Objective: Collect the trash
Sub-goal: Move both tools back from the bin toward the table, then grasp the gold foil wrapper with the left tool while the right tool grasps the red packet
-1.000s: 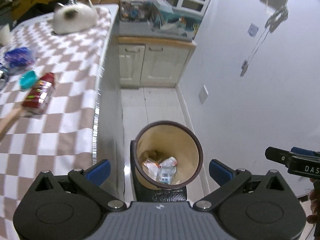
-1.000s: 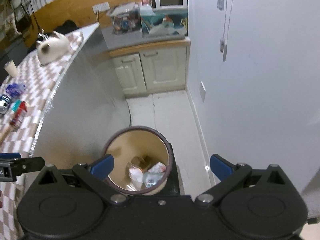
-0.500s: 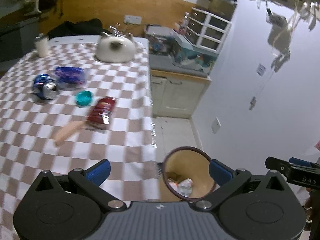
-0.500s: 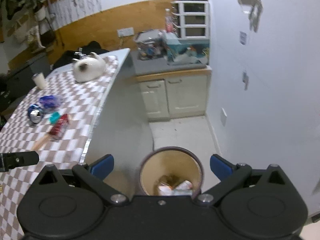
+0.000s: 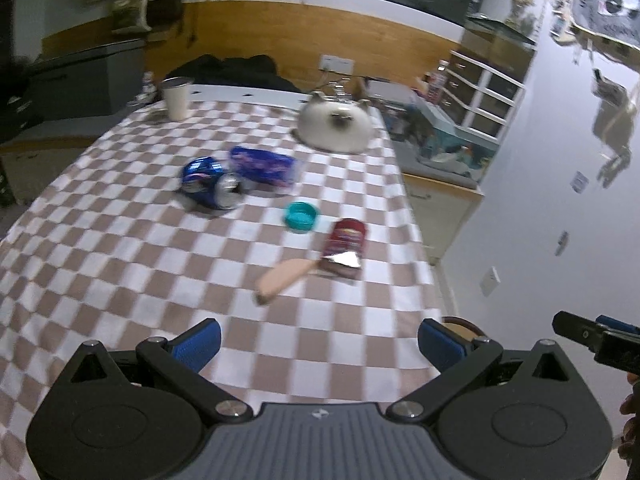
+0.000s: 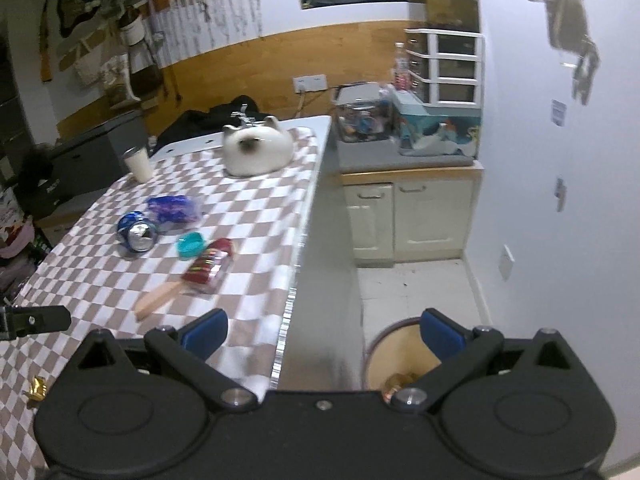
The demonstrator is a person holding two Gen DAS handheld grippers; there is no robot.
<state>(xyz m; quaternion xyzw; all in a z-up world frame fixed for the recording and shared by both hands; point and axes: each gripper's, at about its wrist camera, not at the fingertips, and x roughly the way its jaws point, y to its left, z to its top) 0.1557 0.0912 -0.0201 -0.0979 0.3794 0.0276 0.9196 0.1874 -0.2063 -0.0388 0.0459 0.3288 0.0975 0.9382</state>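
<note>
A table (image 5: 120, 248) covered by a brown-and-white checked cloth is seen filling most of the left wrist view, its right edge running beside a pale cabinet (image 6: 408, 220) against the wall. A round bin (image 6: 394, 364) is stood on the floor just off the table's near right corner, with some trash seen inside it. At the far right corner of the table a white cat-shaped object (image 5: 335, 127) is placed, and near the far edge a white cup (image 5: 176, 98) stands upright.

The trash is spread across the middle of the table. A crushed blue can (image 5: 210, 184) is laid on its side, with a blue wrapper (image 5: 264, 166) just beside it on the far side. Nearer the right edge a red packet (image 5: 344, 248) is found, with a wooden stick (image 5: 284, 276) touching its near end. A teal cap (image 5: 301, 216) lies between the can and the packet. A small gold wrapper (image 6: 36, 386) is seen at the near left of the table in the right wrist view.

The left gripper (image 5: 318, 340) is held above the table's near edge, its fingers spread wide and empty. The right gripper (image 6: 324, 330) is held over the table's near right corner and the bin, likewise spread wide with nothing between its fingers.
</note>
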